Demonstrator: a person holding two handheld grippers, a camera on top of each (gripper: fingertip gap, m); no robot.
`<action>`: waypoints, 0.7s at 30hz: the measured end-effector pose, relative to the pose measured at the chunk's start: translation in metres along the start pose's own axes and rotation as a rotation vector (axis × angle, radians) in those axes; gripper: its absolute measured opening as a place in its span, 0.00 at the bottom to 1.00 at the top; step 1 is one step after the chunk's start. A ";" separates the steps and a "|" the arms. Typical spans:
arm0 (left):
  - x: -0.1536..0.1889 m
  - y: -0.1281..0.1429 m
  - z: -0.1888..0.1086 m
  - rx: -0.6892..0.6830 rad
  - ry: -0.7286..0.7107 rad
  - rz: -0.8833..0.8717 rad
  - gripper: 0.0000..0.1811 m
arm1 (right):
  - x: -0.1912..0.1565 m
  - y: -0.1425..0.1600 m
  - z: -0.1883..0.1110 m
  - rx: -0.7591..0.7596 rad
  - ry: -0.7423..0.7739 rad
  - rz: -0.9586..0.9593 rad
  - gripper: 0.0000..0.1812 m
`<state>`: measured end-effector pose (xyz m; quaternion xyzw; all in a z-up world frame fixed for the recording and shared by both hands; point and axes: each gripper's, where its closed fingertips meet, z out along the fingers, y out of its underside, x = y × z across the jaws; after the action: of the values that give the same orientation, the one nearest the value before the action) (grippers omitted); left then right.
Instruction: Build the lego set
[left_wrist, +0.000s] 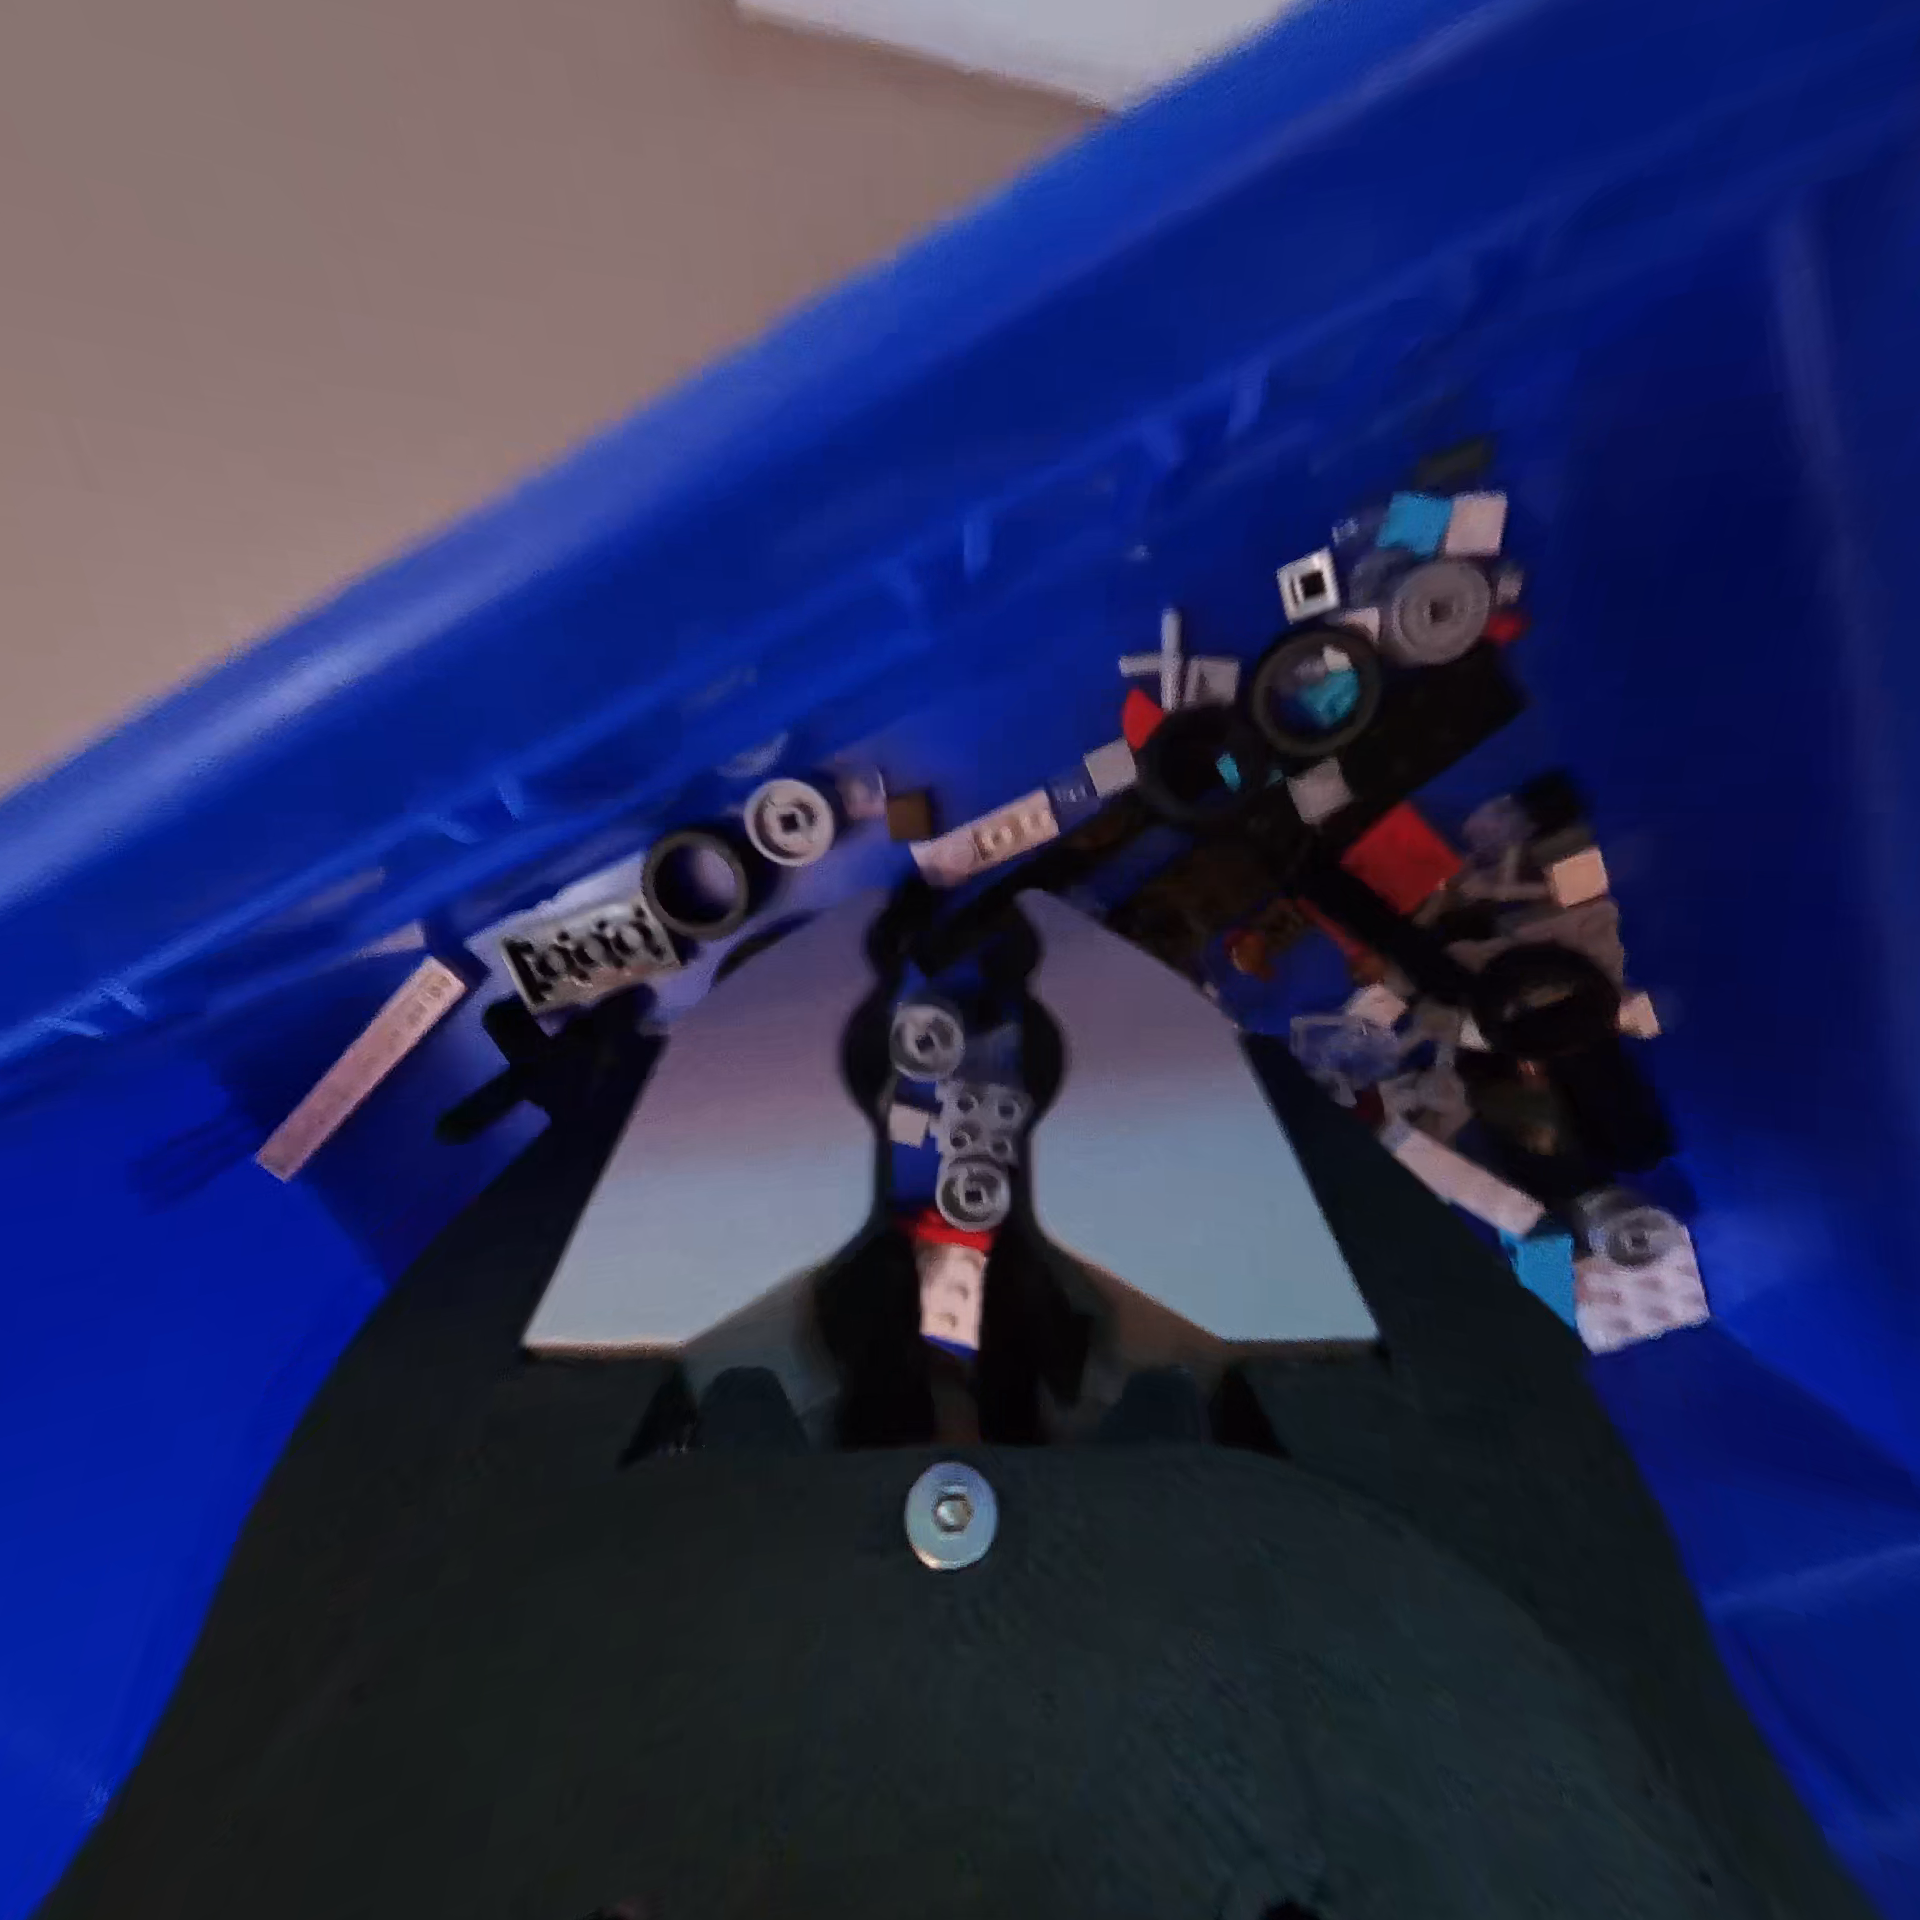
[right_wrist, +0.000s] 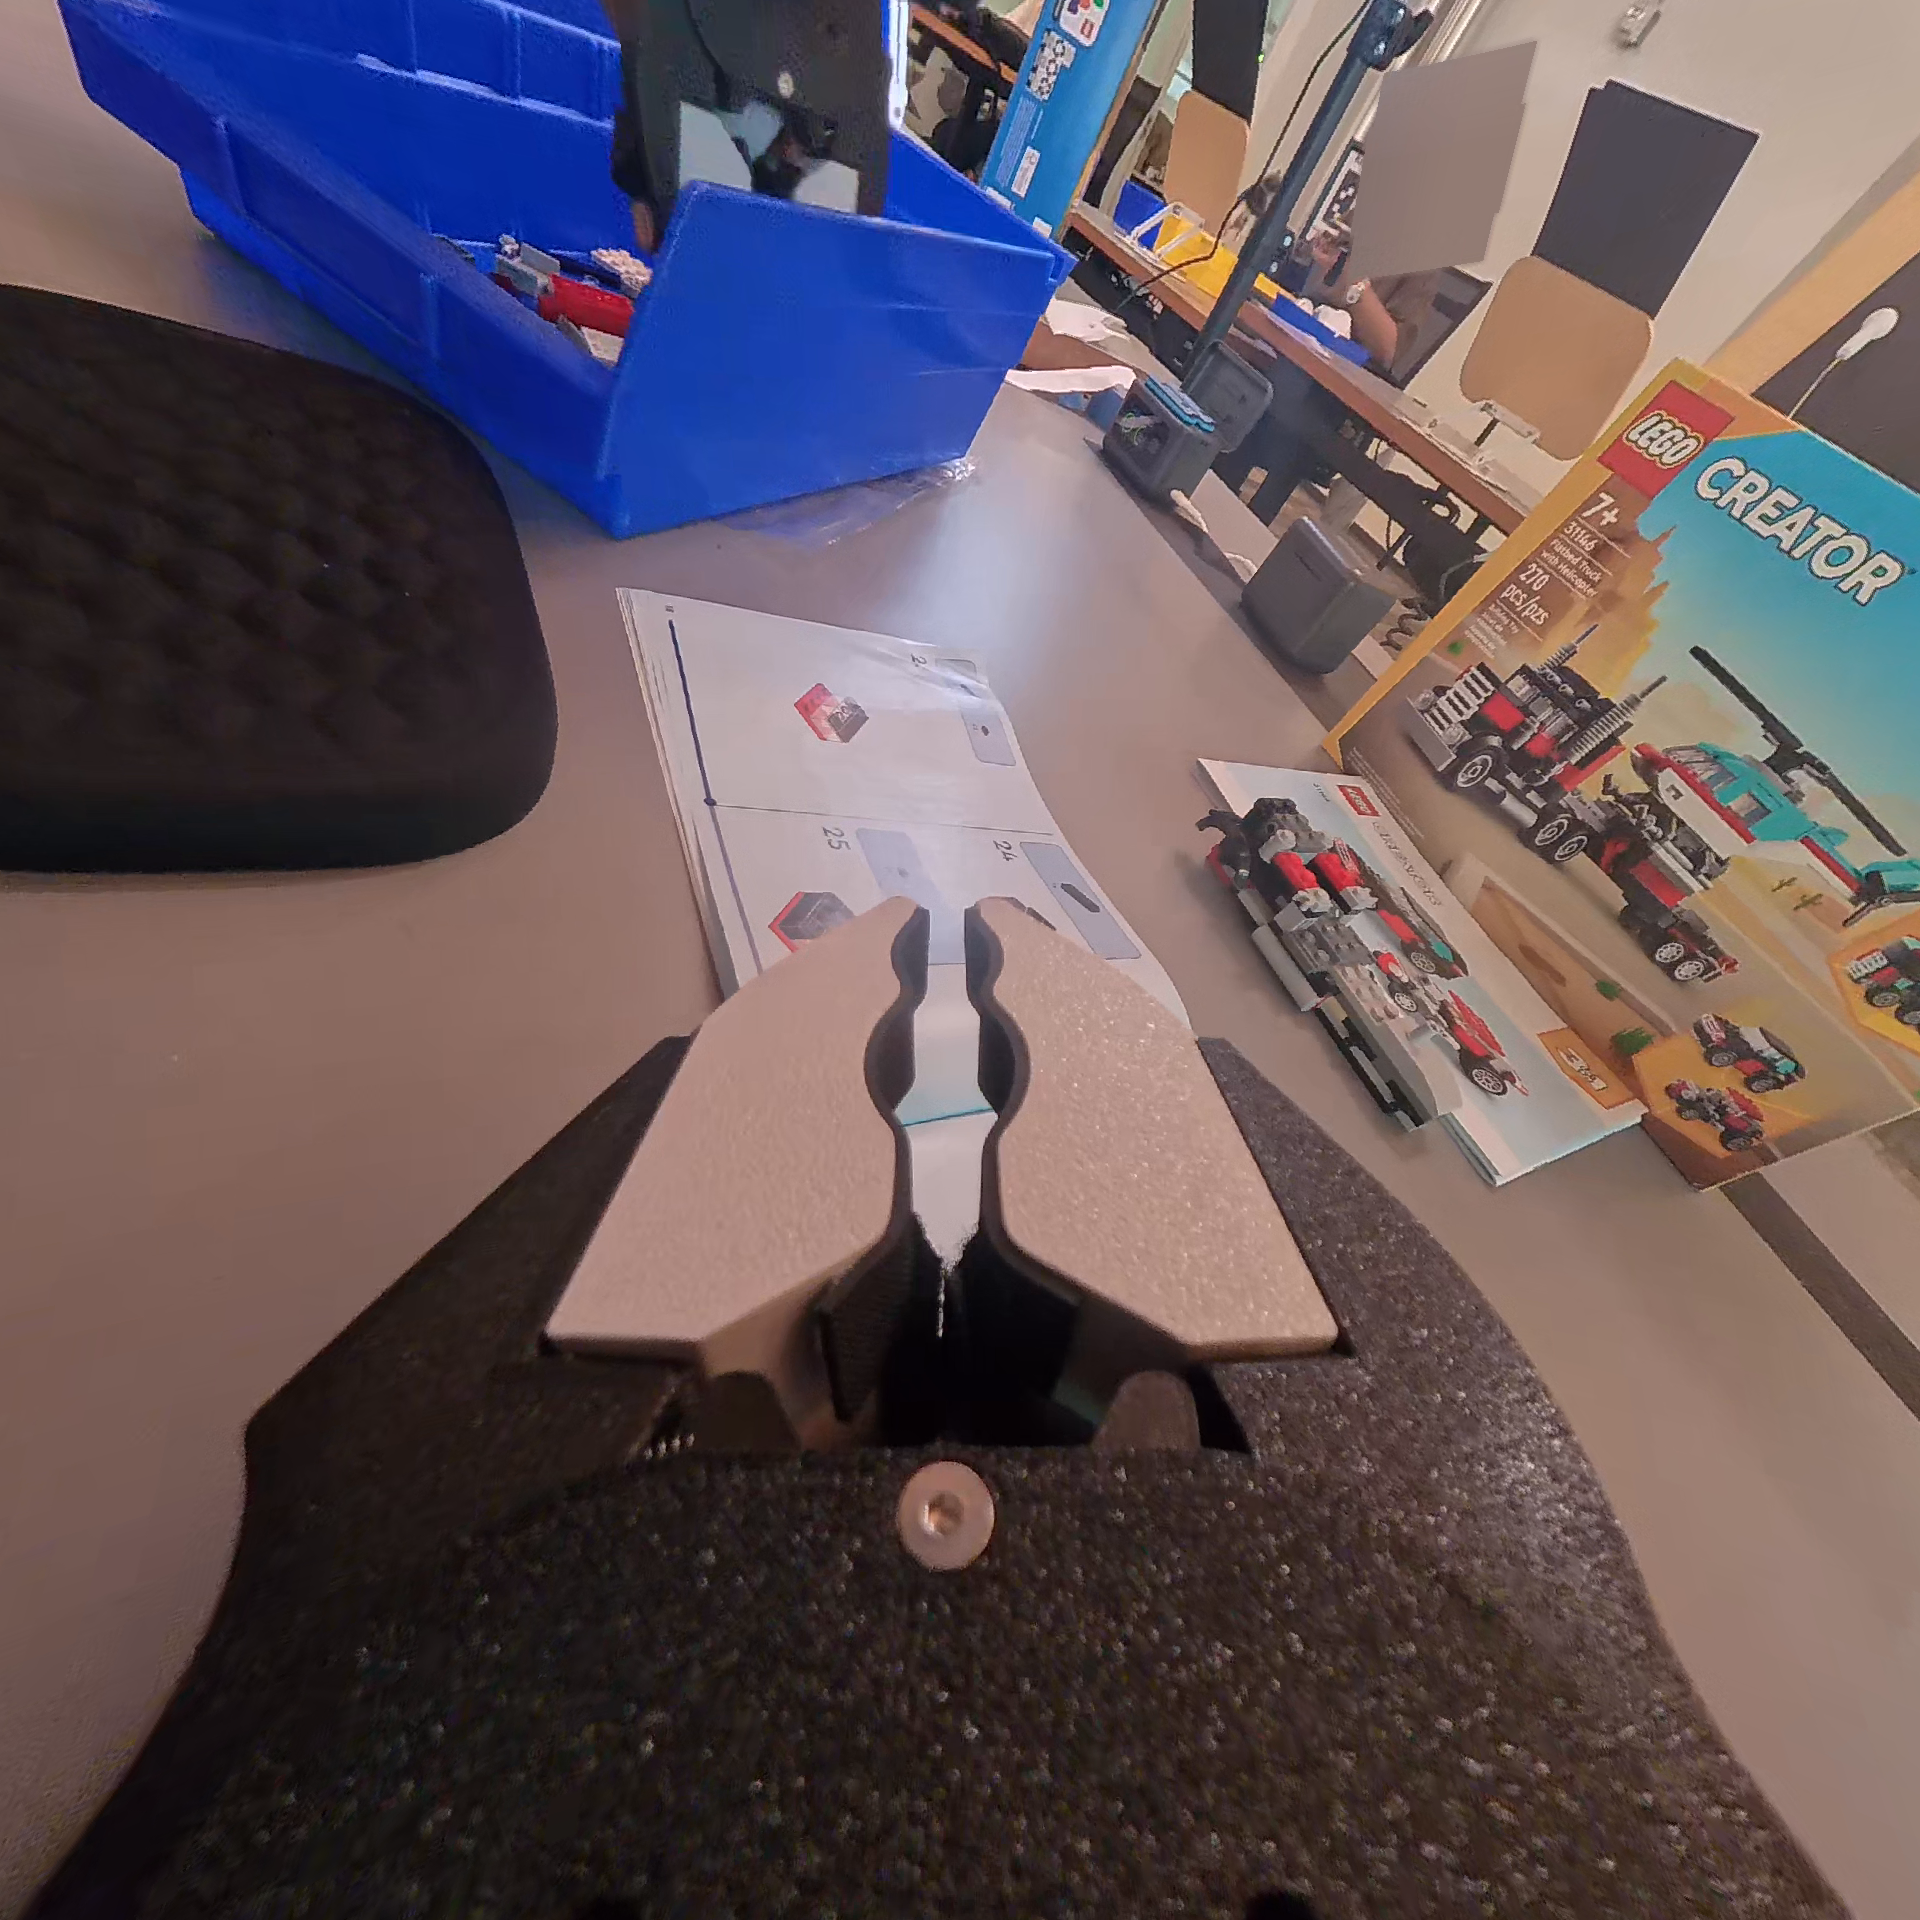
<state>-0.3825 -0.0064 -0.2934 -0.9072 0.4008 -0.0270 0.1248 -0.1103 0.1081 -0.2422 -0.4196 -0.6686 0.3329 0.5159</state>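
My left gripper (left_wrist: 961, 925) is down inside the blue bin (left_wrist: 1143, 416), over a heap of loose lego pieces (left_wrist: 1382, 831): black tyres, grey round plates, and red, white and teal bricks. Its jaws are nearly together, and a long black lego plate (left_wrist: 1049, 873) lies across its tips and looks pinched there; the view is blurred. My right gripper (right_wrist: 945, 914) is shut and empty, low over the open instruction booklet (right_wrist: 831, 748) on the grey table. The left gripper (right_wrist: 758, 114) and the bin (right_wrist: 810, 353) also show far off in the right wrist view.
A black padded mat (right_wrist: 229, 603) lies at the left. A second booklet (right_wrist: 1382, 966) and the upright lego box (right_wrist: 1683, 769) are at the right. Small grey boxes (right_wrist: 1314, 603) and a stand (right_wrist: 1174, 426) sit behind. Other tables stand farther back. One gripper's finger ends stand about 30 cm off the other's.
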 end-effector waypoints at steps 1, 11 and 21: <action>0.000 0.005 -0.001 -0.021 0.000 -0.005 0.03 | 0.000 0.000 0.000 0.000 -0.001 0.000 0.04; -0.008 0.049 -0.026 -0.088 -0.147 -0.071 0.01 | -0.003 0.000 0.002 -0.005 -0.018 -0.006 0.04; -0.011 -0.004 0.000 0.068 -0.052 0.159 0.08 | -0.003 -0.001 0.001 -0.003 -0.011 -0.017 0.04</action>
<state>-0.3871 0.0041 -0.2920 -0.8682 0.4669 -0.0071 0.1676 -0.1109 0.1054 -0.2429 -0.4128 -0.6755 0.3296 0.5144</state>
